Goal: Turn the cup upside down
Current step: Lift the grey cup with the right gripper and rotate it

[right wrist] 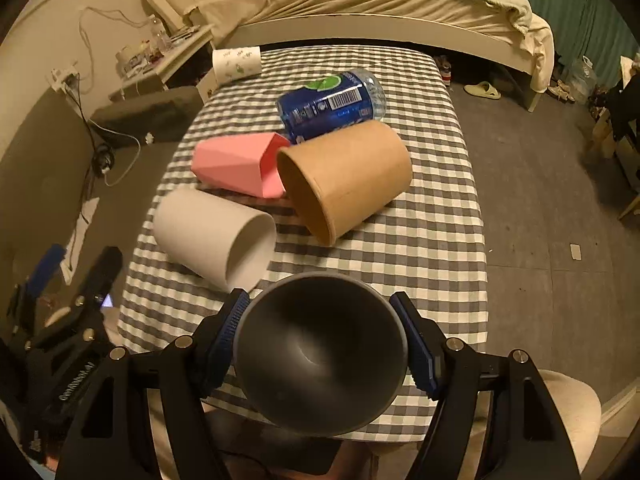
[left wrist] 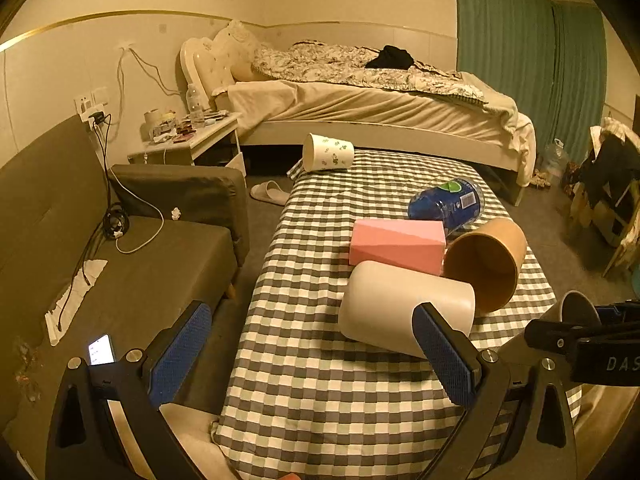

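**Grey cup clamped in right hand-held gripper, mouth toward camera**

Right hand-held gripper [right wrist: 320, 344] closed on a dark grey round plastic cup [right wrist: 320, 354], blue ribbed pads [right wrist: 418, 354] pressed against both sides of its wall. Cup held above the near edge of the desk covered in grey-and-white checked cloth [right wrist: 432, 248], open mouth turned toward the wrist camera, inside bottom visible. Seen from the left wrist as a grey rim [left wrist: 576, 308] at the far right, just beside the black gripper body.

Left hand-held gripper [left wrist: 316, 356] spread wide, holding nothing, its blue pads [left wrist: 182, 352] well apart, hovering over the near left edge of the desk.

Lying on their sides on the cloth: a white cylindrical cup [right wrist: 214, 238] nearest the left gripper; a pink faceted angular cup [right wrist: 240, 164] behind it; a brown cardboard-coloured round cup [right wrist: 352, 172] with its mouth toward the near side, touching the pink one; a blue-labelled clear plastic bottle [right wrist: 332, 104] just behind the brown cup; a white paper cup with green leaf print [right wrist: 236, 64] at the far left corner.

Beyond the desk, a bed with a patterned quilt [left wrist: 360, 68]; to the left, a dark sofa [left wrist: 120, 240] with cables on it.
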Tool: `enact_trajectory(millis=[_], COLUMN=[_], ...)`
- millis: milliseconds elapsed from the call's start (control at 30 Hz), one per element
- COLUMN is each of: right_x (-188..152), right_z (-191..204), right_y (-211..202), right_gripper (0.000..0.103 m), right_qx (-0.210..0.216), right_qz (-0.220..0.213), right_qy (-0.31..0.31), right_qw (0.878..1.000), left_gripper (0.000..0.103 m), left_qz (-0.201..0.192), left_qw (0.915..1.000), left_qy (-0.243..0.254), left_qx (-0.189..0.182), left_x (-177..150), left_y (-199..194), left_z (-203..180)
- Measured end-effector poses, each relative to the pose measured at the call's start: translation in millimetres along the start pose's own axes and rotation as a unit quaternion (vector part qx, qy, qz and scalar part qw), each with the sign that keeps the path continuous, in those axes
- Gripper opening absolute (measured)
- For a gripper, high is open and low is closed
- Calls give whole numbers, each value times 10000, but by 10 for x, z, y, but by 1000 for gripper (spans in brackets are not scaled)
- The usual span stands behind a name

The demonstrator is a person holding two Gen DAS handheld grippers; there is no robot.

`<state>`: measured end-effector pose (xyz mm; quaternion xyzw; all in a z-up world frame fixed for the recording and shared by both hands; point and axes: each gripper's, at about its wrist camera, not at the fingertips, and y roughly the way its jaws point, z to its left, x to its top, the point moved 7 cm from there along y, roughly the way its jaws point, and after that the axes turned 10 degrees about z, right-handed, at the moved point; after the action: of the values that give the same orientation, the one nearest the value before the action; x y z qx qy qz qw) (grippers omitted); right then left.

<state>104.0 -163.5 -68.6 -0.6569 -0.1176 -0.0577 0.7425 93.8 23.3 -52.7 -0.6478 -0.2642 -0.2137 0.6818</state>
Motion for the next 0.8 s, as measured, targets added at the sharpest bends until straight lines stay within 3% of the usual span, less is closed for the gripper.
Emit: enact_trajectory(millis=[300,400,567,633,800], right_x=[43,85,56,-27,-355], right_z=[-1,-13,-26,-49,-177], right_y=[9,-187,-679,-835,-766], right_gripper=[72,82,83,91,92], right_qx=[104,146,43,-4,-55], right_qz=[-277,-669,-1446,-1725,-1876], right_qy=[-12,-46,-413,-529,-491], right_qw=[9996,9976,9886,9836,9810], left_gripper=[103,103,103,103,103], left_qz=[-19,-62,-132,-136,-68], left_qw=[9999,9999,9995,9992,9992], left_qy=[64,65,91,83,104], left_qx=[-106,-122,-270,-360,-391], left_x=[-63,-68,-123,-178,-305], left_y=[2,-42,-153,-197,-247], left_z=[-8,-26,-76,-119,-203])
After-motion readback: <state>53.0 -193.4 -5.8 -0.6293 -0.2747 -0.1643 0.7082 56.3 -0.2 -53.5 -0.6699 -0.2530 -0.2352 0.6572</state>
